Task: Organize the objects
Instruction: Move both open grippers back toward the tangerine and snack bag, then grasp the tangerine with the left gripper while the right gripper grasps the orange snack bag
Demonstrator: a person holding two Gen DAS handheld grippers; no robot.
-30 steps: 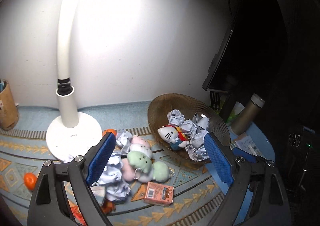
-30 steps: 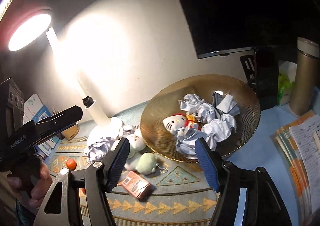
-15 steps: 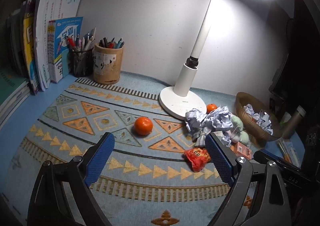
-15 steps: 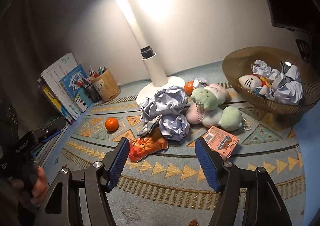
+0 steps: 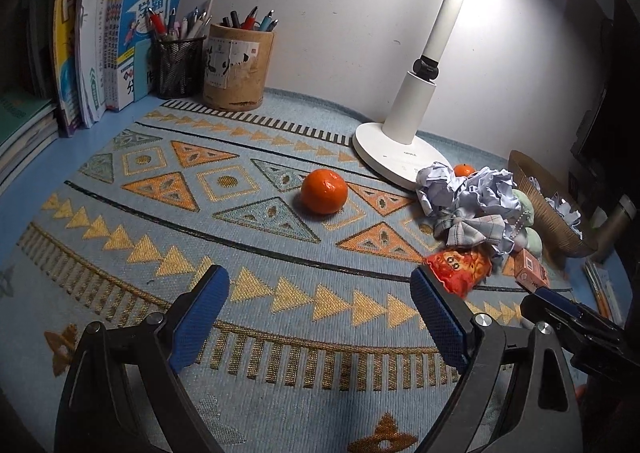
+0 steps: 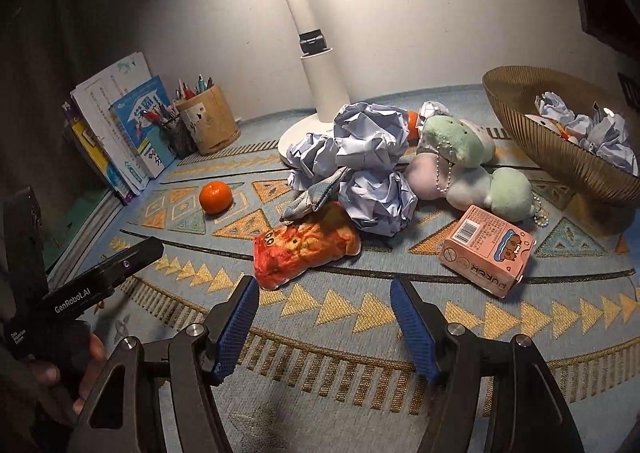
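A tangerine lies alone on the patterned mat, ahead of my open left gripper, which holds nothing. To its right sits a pile: crumpled paper balls, a checked cloth bow, plush toys, an orange snack packet and a pink card box. My right gripper hovers open and empty just in front of the snack packet. A second tangerine peeks out behind the paper. The brown ribbed bowl at the right holds more paper and a white plush.
A white desk lamp stands behind the pile. Two pen holders and upright books line the back left. A metal flask and papers lie at the far right. A hand holds the left gripper.
Both grippers have swung left from the bowl and sunk toward the mat. The left one now faces the lone tangerine, the right one the snack packet. Their jaws look unchanged.
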